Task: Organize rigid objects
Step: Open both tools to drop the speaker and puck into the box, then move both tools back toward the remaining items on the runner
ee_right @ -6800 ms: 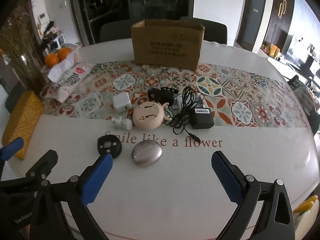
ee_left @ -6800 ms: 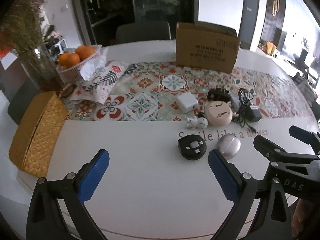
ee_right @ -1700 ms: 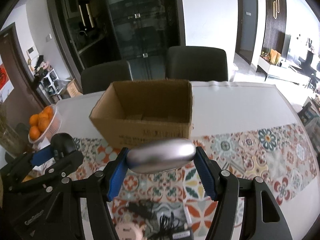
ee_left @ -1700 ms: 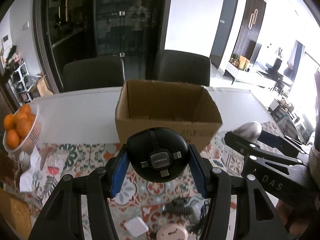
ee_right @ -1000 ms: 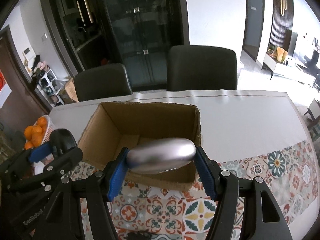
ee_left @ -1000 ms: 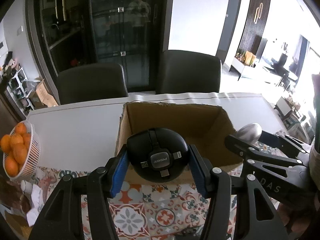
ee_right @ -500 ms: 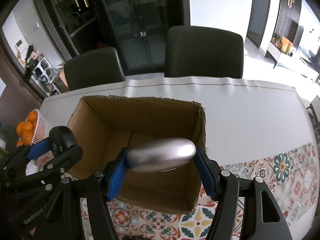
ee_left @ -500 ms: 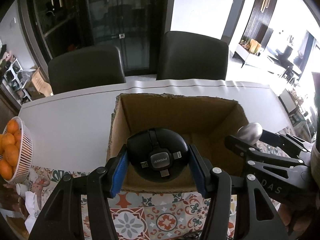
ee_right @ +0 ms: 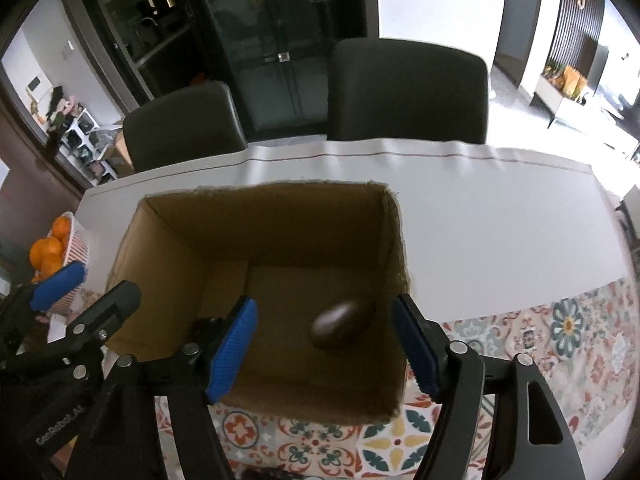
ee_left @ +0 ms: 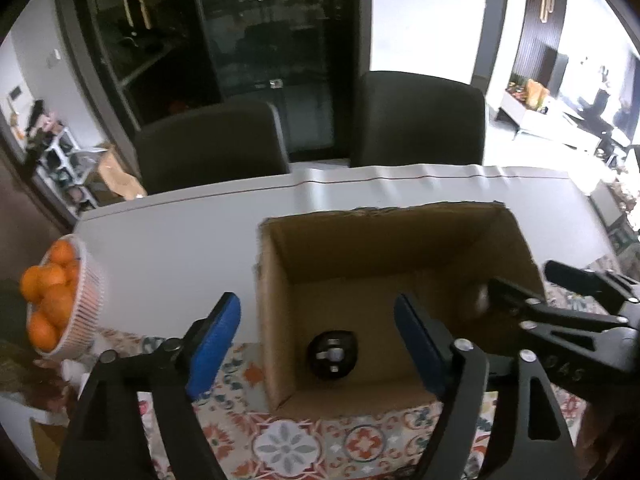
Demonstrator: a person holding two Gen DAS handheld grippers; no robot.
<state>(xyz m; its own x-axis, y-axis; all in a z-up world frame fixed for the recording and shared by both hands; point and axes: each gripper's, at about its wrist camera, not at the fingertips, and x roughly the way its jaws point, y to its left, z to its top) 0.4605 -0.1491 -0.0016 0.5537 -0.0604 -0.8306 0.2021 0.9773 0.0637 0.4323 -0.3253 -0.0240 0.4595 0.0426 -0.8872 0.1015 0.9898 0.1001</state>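
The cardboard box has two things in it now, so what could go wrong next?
The smooth oval object lies loose by the cardboard box wall, so it might roll into the black round device. The left gripper and right gripper, jaws opening and empty, sit close together over the box and could bump on the way out.

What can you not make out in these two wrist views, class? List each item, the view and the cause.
- Cardboard box, left wrist view: its right inner corner is hidden behind the right gripper.
- Round black device, right wrist view: hidden behind gripper fingers.
- Silver oval object: shaded, surface detail unreadable.
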